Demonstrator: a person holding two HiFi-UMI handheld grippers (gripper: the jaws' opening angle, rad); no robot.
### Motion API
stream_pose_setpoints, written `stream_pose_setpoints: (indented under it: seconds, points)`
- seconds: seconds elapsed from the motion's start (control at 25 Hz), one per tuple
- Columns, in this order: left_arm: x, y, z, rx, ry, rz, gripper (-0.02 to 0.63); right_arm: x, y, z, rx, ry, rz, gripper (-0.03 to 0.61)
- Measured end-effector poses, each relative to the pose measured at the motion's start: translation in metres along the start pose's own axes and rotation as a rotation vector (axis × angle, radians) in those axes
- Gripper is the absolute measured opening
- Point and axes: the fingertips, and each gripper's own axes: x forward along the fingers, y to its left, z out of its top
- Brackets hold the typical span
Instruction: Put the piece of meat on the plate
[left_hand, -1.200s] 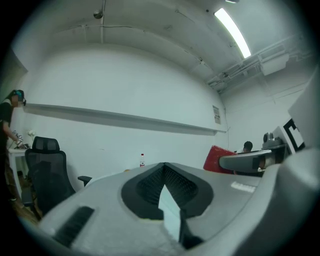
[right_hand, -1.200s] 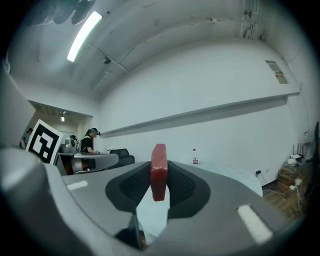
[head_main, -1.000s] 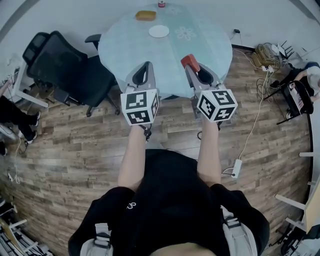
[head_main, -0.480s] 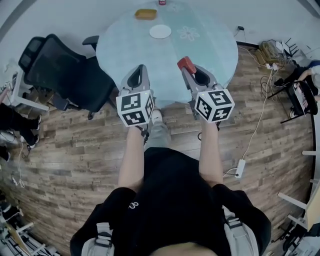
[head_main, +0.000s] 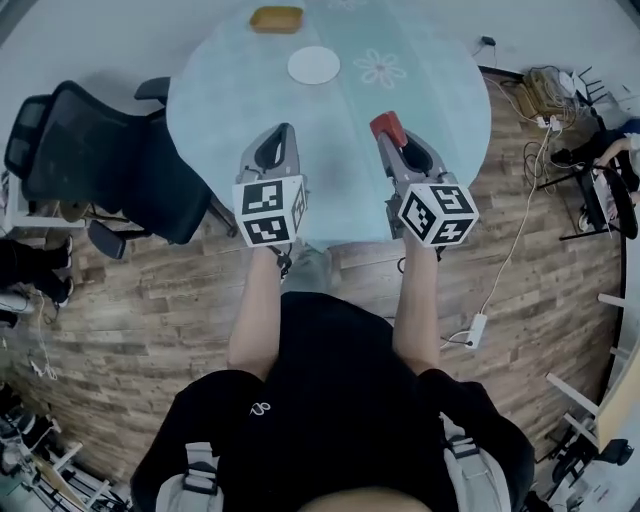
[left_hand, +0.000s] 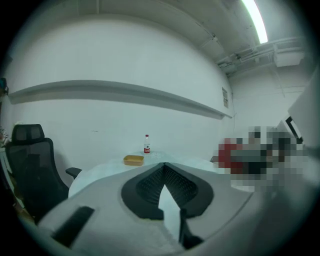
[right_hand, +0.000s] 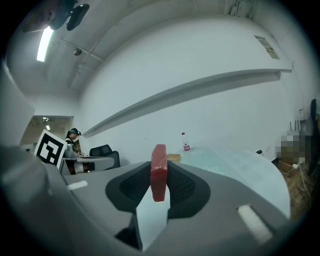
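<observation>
A red piece of meat (head_main: 386, 127) stands on edge between the jaws of my right gripper (head_main: 391, 137), which is shut on it; in the right gripper view the meat (right_hand: 158, 172) fills the gap. My left gripper (head_main: 282, 136) hangs beside it with jaw tips touching and nothing between them (left_hand: 162, 166). Both hover above the near part of the round pale glass table (head_main: 430, 70). The small white plate (head_main: 313, 65) lies bare toward the table's far side, ahead of both grippers.
A yellow container (head_main: 277, 18) sits at the table's far edge, a bottle (left_hand: 146, 144) behind it. A black office chair (head_main: 90, 150) stands left of the table. Cables and a power strip (head_main: 475, 330) lie on the wooden floor at right. A person (right_hand: 74, 136) sits at a far desk.
Both grippers have moved forward, from the table's near edge to out over its top. The plate lies closer ahead. The meat stays clamped in the right gripper.
</observation>
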Motion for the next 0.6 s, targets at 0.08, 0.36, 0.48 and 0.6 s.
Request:
stream_pose_setpoints:
  seconds: [0.08, 0.36, 0.48, 0.6]
  points:
    - [0.026, 0.025, -0.007, -0.010, 0.035, 0.011, -0.005, 0.037, -0.005, -0.004, 0.014, 0.025, 0.003, 0.101]
    - [0.103, 0.080, -0.020, -0.058, 0.098, 0.004, -0.005, 0.142, -0.006, -0.016, -0.002, 0.120, 0.043, 0.101]
    - [0.126, 0.105, -0.019, -0.071, 0.106, 0.012, -0.005, 0.166, -0.008, -0.015, 0.001, 0.128, 0.043, 0.101]
    - [0.138, 0.124, -0.029, -0.102, 0.139, 0.034, -0.005, 0.174, -0.021, -0.027, 0.018, 0.175, 0.021, 0.101]
